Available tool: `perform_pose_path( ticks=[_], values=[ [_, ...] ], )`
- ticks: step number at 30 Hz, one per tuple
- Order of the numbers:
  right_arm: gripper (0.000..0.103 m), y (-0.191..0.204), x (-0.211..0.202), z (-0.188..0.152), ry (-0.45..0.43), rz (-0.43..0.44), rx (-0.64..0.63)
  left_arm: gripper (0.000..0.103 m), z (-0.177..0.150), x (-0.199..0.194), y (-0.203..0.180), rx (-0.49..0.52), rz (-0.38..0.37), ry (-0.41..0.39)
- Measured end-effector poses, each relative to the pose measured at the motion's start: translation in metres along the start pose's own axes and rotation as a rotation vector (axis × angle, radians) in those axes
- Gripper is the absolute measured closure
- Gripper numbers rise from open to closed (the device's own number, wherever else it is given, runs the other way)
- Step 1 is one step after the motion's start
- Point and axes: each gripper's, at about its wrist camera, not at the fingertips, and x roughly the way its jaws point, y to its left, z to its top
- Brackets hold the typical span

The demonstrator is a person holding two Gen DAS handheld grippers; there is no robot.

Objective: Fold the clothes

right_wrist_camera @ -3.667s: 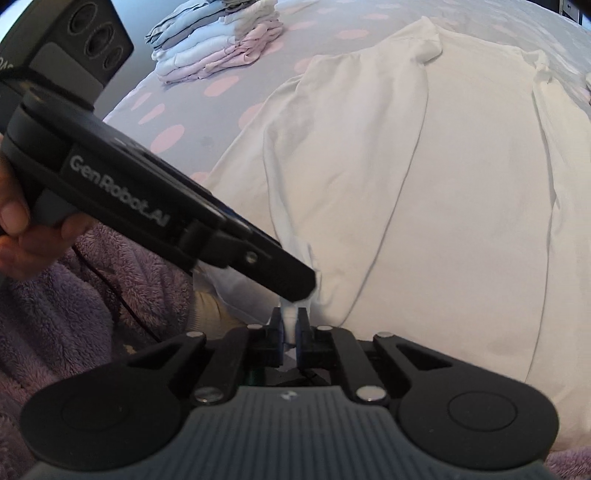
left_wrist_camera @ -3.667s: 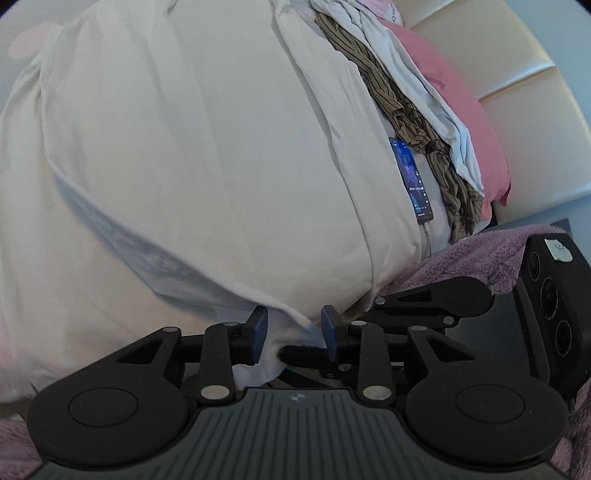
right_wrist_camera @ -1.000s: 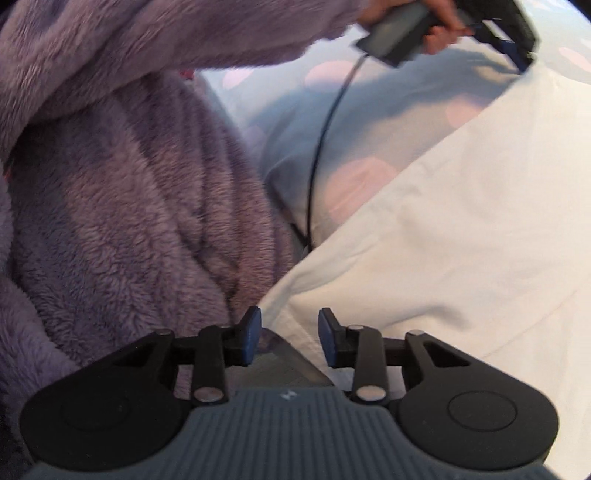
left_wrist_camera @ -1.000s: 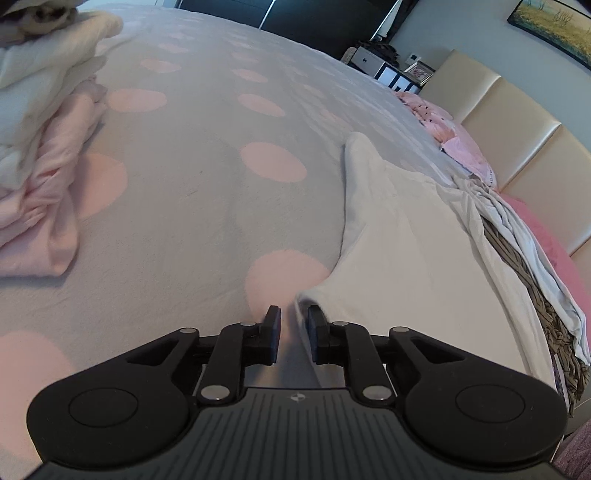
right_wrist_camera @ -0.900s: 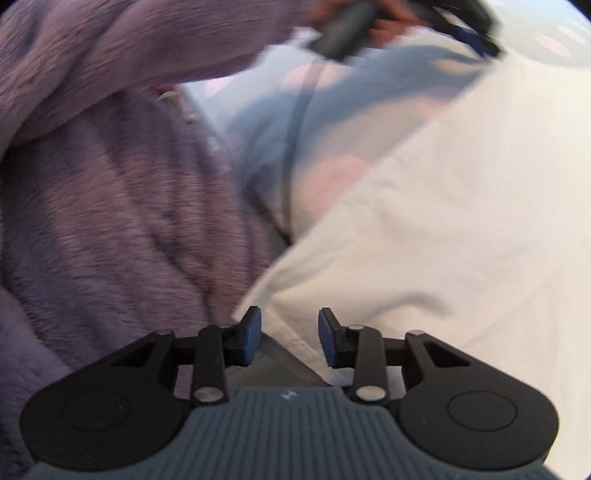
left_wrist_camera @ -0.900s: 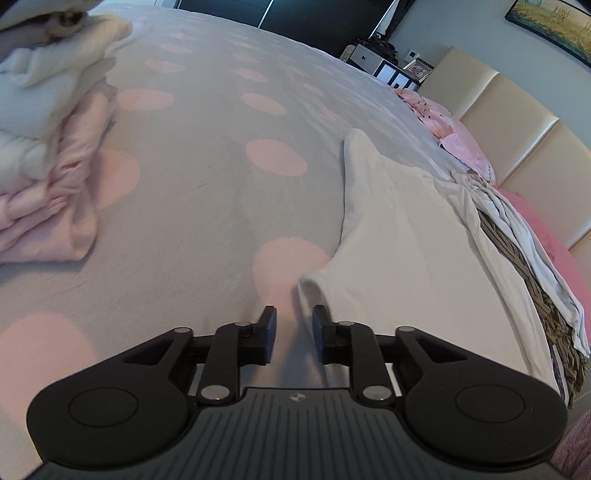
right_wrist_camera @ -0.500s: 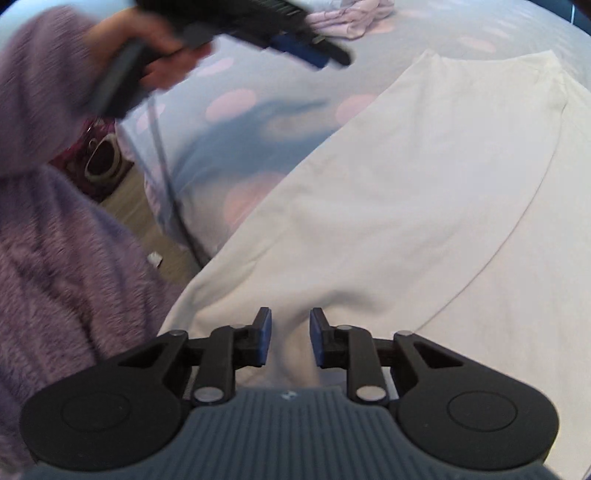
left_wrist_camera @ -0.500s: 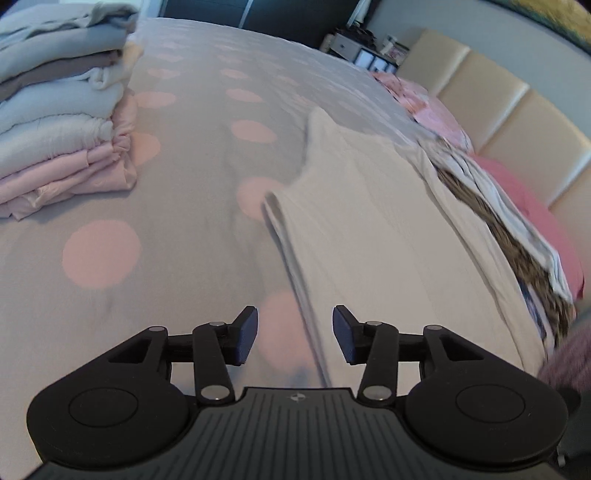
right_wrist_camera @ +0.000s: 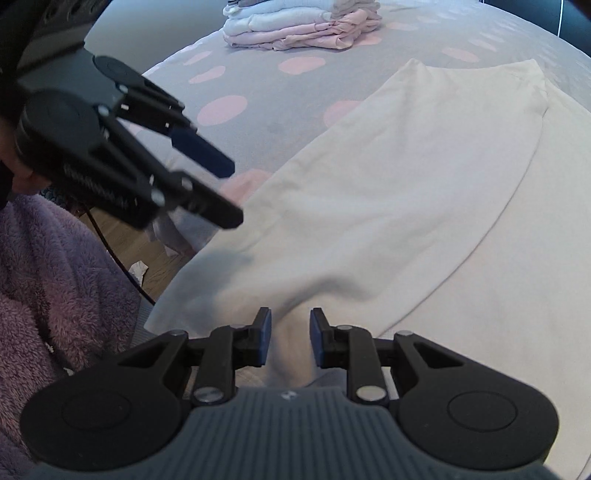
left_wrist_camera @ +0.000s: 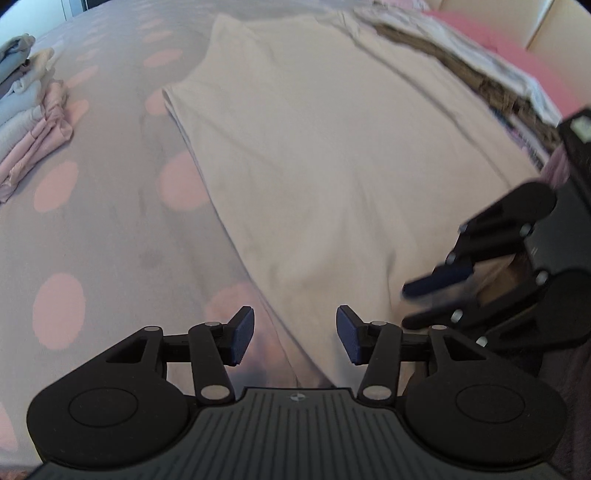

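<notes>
- Bedspread (left_wrist_camera: 96, 229), grey with pink dots, fills the view.
- Cream shirt (left_wrist_camera: 332, 155) lies flat on it, from 12 down to 6 o'clock.
- Stack of folded clothes (right_wrist_camera: 299, 26) sits at 12 o'clock, well apart.
- Left gripper (left_wrist_camera: 295, 334): jaws wide, empty, over the shirt's near edge.
- Right gripper (right_wrist_camera: 290, 341): jaws parted, cloth bunched between them, not clamped.
</notes>
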Motion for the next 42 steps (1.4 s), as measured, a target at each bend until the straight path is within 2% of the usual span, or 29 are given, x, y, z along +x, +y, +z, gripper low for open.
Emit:
perform_pose_path(
  ticks=[4, 8, 9, 11, 15, 20, 26, 34, 38, 40, 42],
  values=[
    [0.076, -0.005, -0.001, -0.007, -0.003, -0.037, 0.0, 0.056, -0.007, 0.017, -0.007, 0.032, 0.015, 0.074],
    [0.075, -0.011, -0.006, -0.013, -0.006, -0.043, 0.029, 0.057, -0.016, 0.035, -0.009, 0.07, 0.141, 0.176],
    [0.074, -0.011, -0.005, -0.014, -0.01, -0.045, 0.035, 0.057, -0.018, 0.036, -0.01, 0.073, 0.15, 0.181],
    [0.07, -0.011, -0.006, -0.017, -0.018, -0.049, 0.051, 0.057, -0.017, 0.032, -0.015, 0.086, 0.136, 0.17],
    [0.069, -0.013, -0.007, -0.023, -0.035, -0.061, 0.076, 0.056, -0.015, 0.027, -0.023, 0.091, 0.044, 0.151],
    [0.069, -0.011, -0.011, -0.025, -0.054, -0.063, 0.081, 0.056, -0.016, 0.038, -0.021, 0.082, 0.075, 0.184],
    [0.069, -0.007, -0.017, -0.029, -0.069, -0.056, 0.08, 0.056, -0.017, 0.041, -0.011, 0.019, 0.058, 0.166],
    [0.068, -0.002, -0.016, -0.028, -0.076, -0.044, 0.062, 0.076, -0.022, 0.036, 0.006, -0.025, 0.023, 0.141],
    [0.068, 0.0, -0.018, -0.028, -0.076, -0.037, 0.051, 0.091, -0.024, 0.029, 0.012, -0.052, -0.001, 0.134],
    [0.068, 0.0, -0.018, -0.028, -0.076, -0.036, 0.05, 0.102, -0.024, 0.022, 0.017, -0.065, -0.03, 0.128],
    [0.068, -0.001, -0.019, -0.028, -0.076, -0.036, 0.055, 0.103, -0.022, 0.013, 0.021, -0.07, -0.056, 0.122]
  ],
)
